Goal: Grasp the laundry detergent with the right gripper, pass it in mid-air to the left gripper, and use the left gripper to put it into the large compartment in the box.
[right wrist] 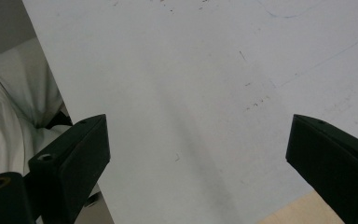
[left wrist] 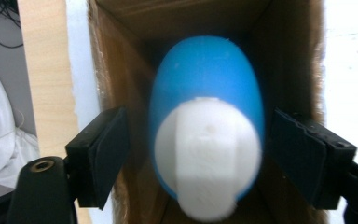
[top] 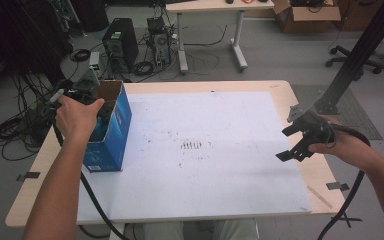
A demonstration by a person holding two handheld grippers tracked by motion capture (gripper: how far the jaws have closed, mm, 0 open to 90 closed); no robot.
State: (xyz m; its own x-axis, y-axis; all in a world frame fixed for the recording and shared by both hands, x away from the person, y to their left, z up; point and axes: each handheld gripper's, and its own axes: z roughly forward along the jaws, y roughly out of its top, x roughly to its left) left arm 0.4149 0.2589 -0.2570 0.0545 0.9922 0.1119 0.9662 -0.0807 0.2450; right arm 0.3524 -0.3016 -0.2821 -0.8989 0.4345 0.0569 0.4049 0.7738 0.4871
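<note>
Hanging inside the box (left wrist: 121, 70) at frame centre, a blue egg (left wrist: 207, 84) with white cap sits between the left gripper (left wrist: 198, 154)'s parted jaws, untouched; light, smooth, slippery, best pinched across its sides. Right gripper (right wrist: 198, 154) gapes empty.

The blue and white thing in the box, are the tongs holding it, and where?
No. The left tongs are open: the blue and white object sits between the pads inside the cardboard box, with a gap on each side. The right tongs are open with nothing between them.
</note>
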